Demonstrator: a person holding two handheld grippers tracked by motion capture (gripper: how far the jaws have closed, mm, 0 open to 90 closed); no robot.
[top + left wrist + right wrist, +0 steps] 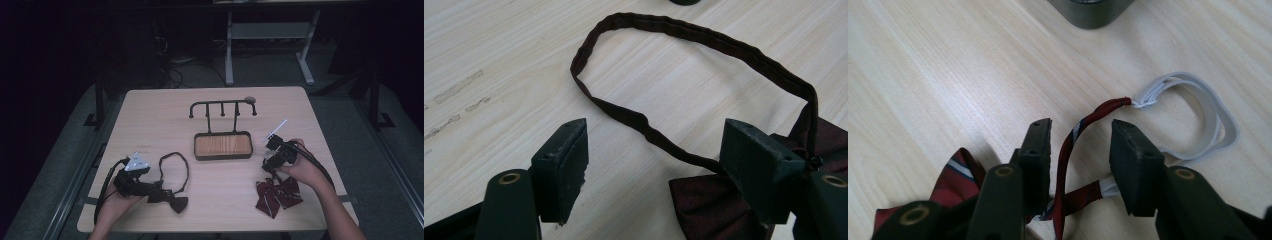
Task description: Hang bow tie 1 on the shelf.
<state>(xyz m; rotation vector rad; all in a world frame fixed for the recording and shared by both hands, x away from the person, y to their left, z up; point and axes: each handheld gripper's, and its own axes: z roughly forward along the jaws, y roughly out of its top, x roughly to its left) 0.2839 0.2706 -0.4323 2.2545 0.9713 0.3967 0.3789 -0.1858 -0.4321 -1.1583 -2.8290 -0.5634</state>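
In the high view, the left hand-held gripper (150, 189) rests near the counter's (150, 115) front left corner at a dark bow tie (172, 200). The right hand-held gripper (270, 162) hangs over a striped red bow tie (278, 196) near the front right corner. A hook stand (222, 131) waits mid-counter.

In the left gripper view, the jaws stand apart, released, one beside the dark bow's strap loop (684, 37).

In the right gripper view, the jaws are parted with the red strap (1068, 150) between them, not yet pinched; a white elastic loop (1198, 115) lies beyond. Closing squarely on the strap, above the bow, should make for a clean lift toward a hook.
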